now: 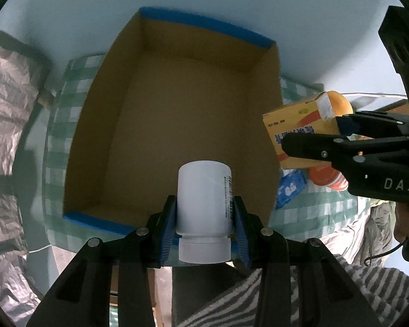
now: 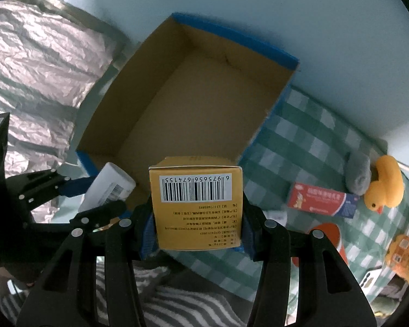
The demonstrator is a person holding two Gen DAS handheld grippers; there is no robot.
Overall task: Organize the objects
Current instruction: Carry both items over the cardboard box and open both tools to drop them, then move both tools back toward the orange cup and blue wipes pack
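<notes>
Green-checked cloth covered the tabletop (image 2: 308,141), which carried the open cardboard box (image 1: 177,125) against a pale wall. Nearest, the left gripper (image 1: 204,218) had its jaws pinching a white bottle (image 1: 203,204) above the box's near rim, apparently for lowering inside. The right gripper (image 2: 197,223) likewise clamped a yellow carton (image 2: 196,204) there, while the rubber duck (image 2: 384,188) and red carton (image 2: 321,199) lay beyond, unsorted.

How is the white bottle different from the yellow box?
The white bottle is round and plain; the yellow box is square-cornered with lots of print. The bottle sits in the left tongs, the box in the right tongs. Both show barcodes and are held near the cardboard tray.
</notes>
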